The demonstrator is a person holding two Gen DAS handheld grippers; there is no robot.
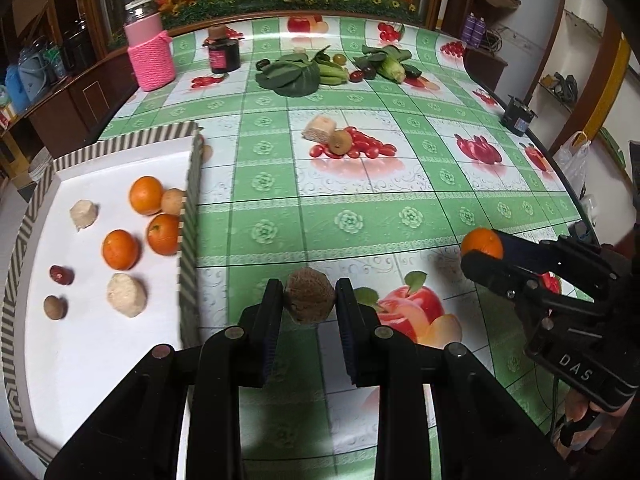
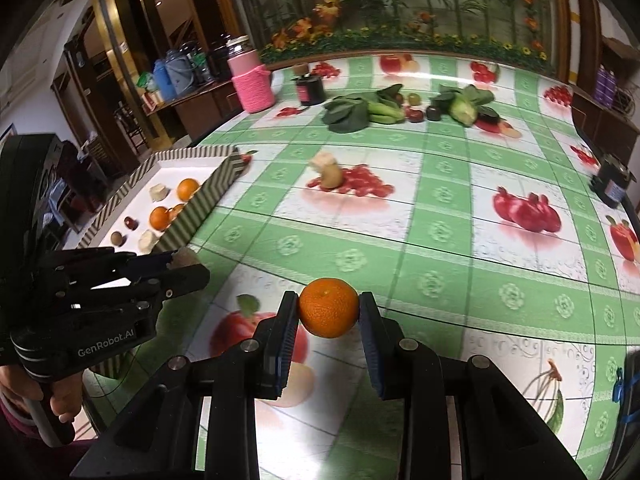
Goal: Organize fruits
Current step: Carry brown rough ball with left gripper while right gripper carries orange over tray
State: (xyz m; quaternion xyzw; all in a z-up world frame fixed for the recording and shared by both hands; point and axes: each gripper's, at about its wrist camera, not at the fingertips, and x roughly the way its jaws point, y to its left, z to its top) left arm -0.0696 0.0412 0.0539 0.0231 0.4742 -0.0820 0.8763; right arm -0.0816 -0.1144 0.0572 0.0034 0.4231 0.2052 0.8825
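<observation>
Fruits mostly sit in the striped tray point(image 1: 188, 216) at the table's left edge: three oranges, pale lumps, a small red one & a brown one on its white floor. Two more are in transit. Left gripper point(image 1: 309, 300) is clamped on a brown rough-skinned fruit point(image 1: 310, 294), pads touching both sides, held above the tablecloth point(image 1: 400, 184) just right of the tray wall. Right gripper point(image 2: 329, 310) is closed on an orange point(image 2: 329, 307), also pinched both sides, further right & well apart from the tray.

Step in hand, as I read it: carry both to the tray & drop them in. To do it well: lift the left load clear of the tray wall before crossing, aim for bare white floor w/o hitting the oranges near the wall, lower before opening so nothing rolls. Right should go second, behind the left, so the tools don't collide. Keep the squeeze light, orange skin bruises.

A kiwi point(image 1: 341, 141) & a pale chunk point(image 1: 318, 129) wait mid-table; greens point(image 1: 288, 74) at the far end prob. stay put.
</observation>
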